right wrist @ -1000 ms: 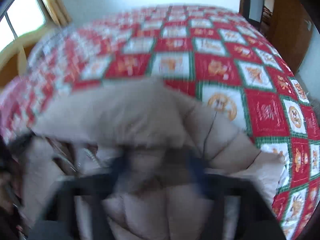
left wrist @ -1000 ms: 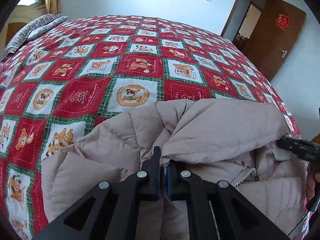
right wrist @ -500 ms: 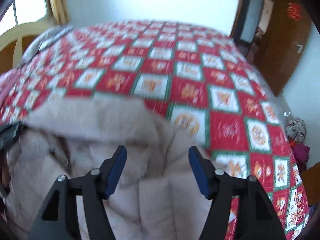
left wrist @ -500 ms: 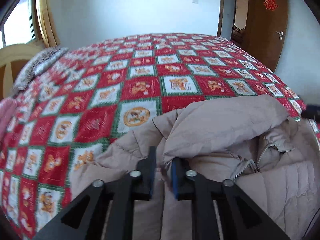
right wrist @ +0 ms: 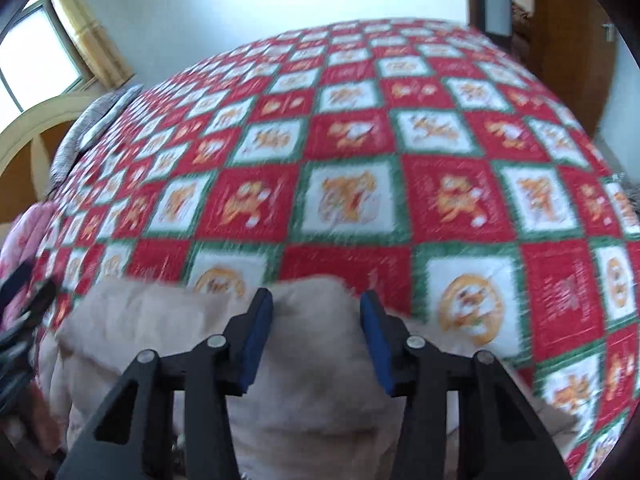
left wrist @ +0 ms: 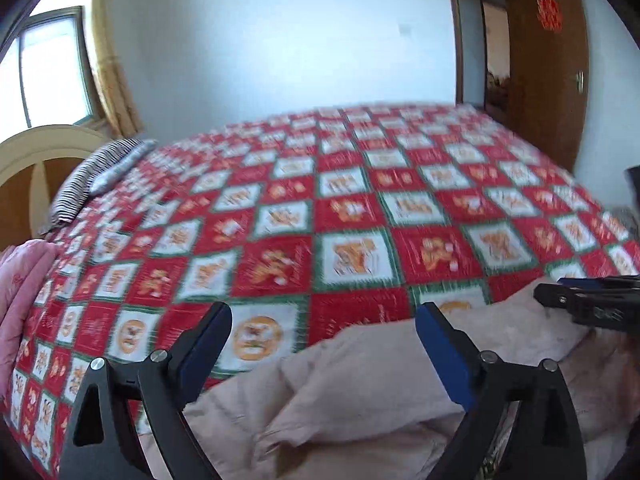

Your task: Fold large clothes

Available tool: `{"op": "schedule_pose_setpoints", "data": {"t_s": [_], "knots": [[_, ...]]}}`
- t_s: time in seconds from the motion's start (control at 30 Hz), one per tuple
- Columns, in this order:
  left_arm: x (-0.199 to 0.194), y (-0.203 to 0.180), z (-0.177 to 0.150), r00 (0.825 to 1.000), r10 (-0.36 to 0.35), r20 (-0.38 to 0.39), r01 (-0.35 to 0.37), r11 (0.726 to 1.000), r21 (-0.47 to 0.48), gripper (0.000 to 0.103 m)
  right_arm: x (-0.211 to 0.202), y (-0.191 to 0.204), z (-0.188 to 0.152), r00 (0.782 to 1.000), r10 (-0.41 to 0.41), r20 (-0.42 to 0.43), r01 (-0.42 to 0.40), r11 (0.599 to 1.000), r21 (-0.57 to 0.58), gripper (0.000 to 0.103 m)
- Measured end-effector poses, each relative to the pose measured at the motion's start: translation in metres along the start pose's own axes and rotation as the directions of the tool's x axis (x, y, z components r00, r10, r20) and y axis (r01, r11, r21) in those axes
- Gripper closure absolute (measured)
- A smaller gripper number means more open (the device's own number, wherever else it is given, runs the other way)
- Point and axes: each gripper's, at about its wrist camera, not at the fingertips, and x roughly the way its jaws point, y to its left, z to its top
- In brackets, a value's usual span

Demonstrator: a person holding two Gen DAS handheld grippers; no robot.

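Observation:
A beige padded jacket (left wrist: 380,392) lies bunched at the near edge of the bed, also in the right wrist view (right wrist: 312,360). My left gripper (left wrist: 324,324) is open wide above the jacket's left part and holds nothing. My right gripper (right wrist: 316,312) is open, with a fold of the jacket between its spread fingers, not clamped. The right gripper also shows at the right edge of the left wrist view (left wrist: 592,300). Both views are blurred by motion.
The bed is covered by a red, white and green patchwork quilt (left wrist: 360,208). A striped pillow (left wrist: 92,176) lies at the far left by the headboard (left wrist: 36,152). A pink garment (left wrist: 20,292) lies at the left edge. A brown door (left wrist: 548,60) stands at the right.
My left gripper has let go of the jacket, opened wide and lifted back. My right gripper stays open and has moved over the jacket's far edge.

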Motion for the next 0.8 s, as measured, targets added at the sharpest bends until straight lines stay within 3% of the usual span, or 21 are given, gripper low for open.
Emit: {"op": "schedule_pose_setpoints", "data": {"t_s": [0.13,0.23,0.6,0.8], "knots": [[0.031,-0.010,-0.028,0.992,0.007,-0.128,-0.002,0.999,0.043,0.009,-0.003,0.013,-0.022,0.999,-0.028,-0.042,0.023,0.993,-0.118,0.054],[0.036,-0.004,-0.047,0.987,-0.025,-0.156,0.029,0.999,0.021,0.008,-0.003,0.014,-0.036,0.998,-0.001,-0.063,-0.006,0.993,-0.119,0.054],[0.046,-0.006,-0.064,0.988,-0.033,-0.152,0.034,0.999,0.007,0.001,0.010,0.010,-0.057,0.999,-0.015,-0.052,0.009,0.993,-0.122,0.053],[0.051,-0.006,-0.066,0.987,-0.031,-0.159,0.033,0.999,0.012,0.001,0.014,0.027,-0.066,0.993,-0.116,0.008,0.116,0.975,-0.190,0.051]]}}
